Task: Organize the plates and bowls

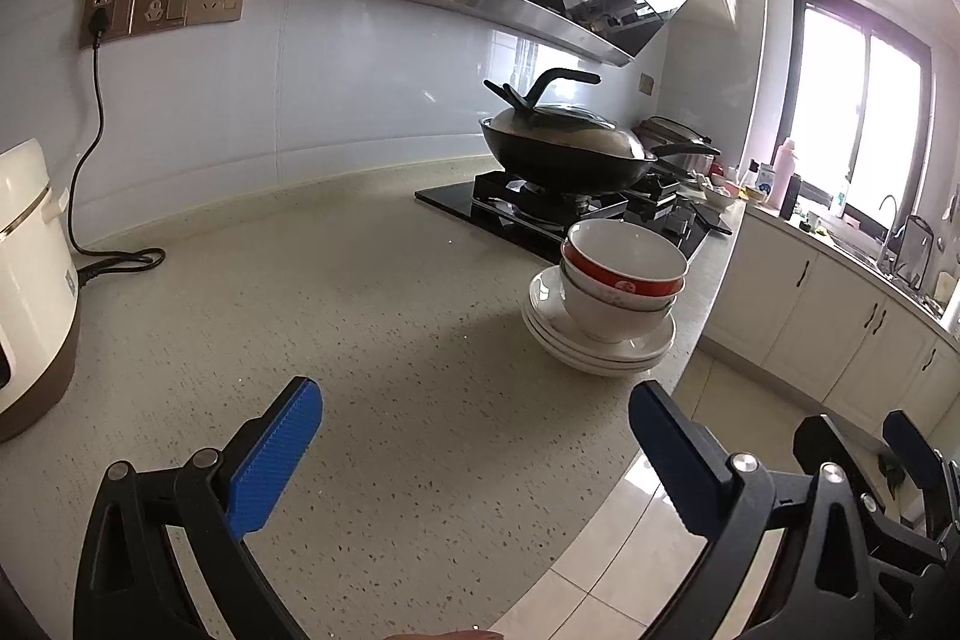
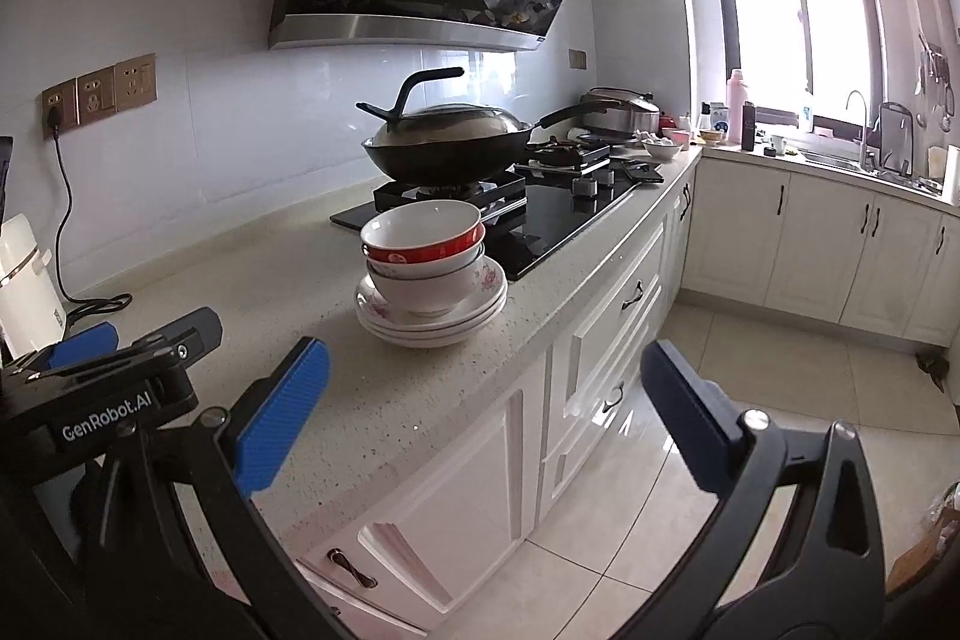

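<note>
A stack of white plates (image 1: 600,349) (image 2: 432,322) sits on the speckled countertop (image 1: 336,316) (image 2: 288,292) near its front edge, just before the hob. Nested bowls stand on the plates; the top bowl (image 1: 624,256) (image 2: 423,229) is white inside with a red band. My left gripper (image 1: 474,412) is open, empty, and hovers over the counter well short of the stack. My right gripper (image 2: 486,370) is also open and empty, out past the counter edge above the cabinet fronts. In the left wrist view the right gripper (image 1: 864,436) shows at lower right; the right wrist view catches the left gripper (image 2: 138,340) at lower left.
A black lidded wok (image 1: 564,148) (image 2: 447,142) stands on the gas hob (image 2: 540,214) behind the stack. A white rice cooker (image 1: 30,280) (image 2: 24,280) sits at the far left with its cord (image 1: 96,196) plugged into the wall. White cabinets (image 2: 540,400) and a tiled floor (image 2: 750,400) lie to the right.
</note>
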{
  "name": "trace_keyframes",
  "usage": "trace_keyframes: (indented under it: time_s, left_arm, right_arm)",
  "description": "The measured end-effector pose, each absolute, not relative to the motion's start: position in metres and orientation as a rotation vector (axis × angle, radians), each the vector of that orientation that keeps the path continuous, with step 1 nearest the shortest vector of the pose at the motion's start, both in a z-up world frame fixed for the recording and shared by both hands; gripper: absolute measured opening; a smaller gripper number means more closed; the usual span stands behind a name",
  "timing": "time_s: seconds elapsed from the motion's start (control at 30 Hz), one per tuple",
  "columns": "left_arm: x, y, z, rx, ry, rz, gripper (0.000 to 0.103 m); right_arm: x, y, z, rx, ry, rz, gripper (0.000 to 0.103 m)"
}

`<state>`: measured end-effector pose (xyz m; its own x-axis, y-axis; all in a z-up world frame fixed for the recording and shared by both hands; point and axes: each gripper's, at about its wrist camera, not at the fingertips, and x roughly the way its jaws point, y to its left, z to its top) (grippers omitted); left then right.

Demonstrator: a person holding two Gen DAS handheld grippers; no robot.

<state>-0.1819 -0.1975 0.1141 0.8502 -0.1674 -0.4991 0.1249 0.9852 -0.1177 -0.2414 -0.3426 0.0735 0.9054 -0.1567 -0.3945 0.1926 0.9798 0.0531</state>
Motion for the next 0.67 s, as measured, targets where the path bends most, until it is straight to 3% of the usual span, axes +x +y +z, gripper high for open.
trace_keyframes:
  time_s: [0.67]
  left_arm:
    - [-0.1824,-0.1955,0.1061,-0.079,0.588,-0.155,0.103]
  right_arm:
    - [-0.2505,-0.3417,0.0734,0.090,0.397,-0.172,0.103]
